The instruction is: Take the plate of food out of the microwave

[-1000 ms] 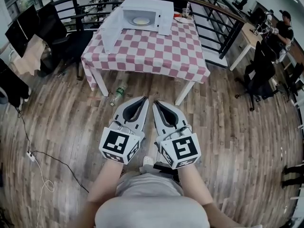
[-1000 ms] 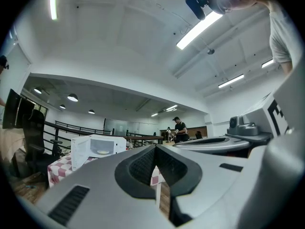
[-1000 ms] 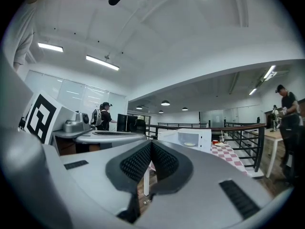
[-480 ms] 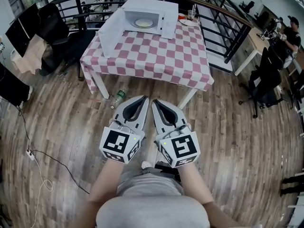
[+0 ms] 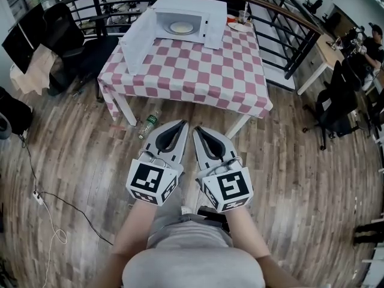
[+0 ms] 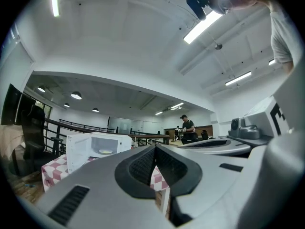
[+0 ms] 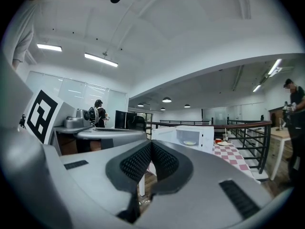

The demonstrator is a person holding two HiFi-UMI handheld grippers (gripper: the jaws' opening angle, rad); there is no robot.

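Well short of the table, both grippers hang side by side above the wooden floor. The left gripper has its jaws pressed together with nothing between them; its own view shows the two dark ribbed pads meeting at the tip. The right gripper is the same, jaws closed and empty. The table wears a pink-and-white checked cloth, and at its far end sits a white microwave with its door swung wide to the left. The plate of food lies inside the microwave's cavity, well apart from both grippers. A small dish rests on the cloth just right of the microwave. A plastic bottle lies on the floor near the table's front left leg.
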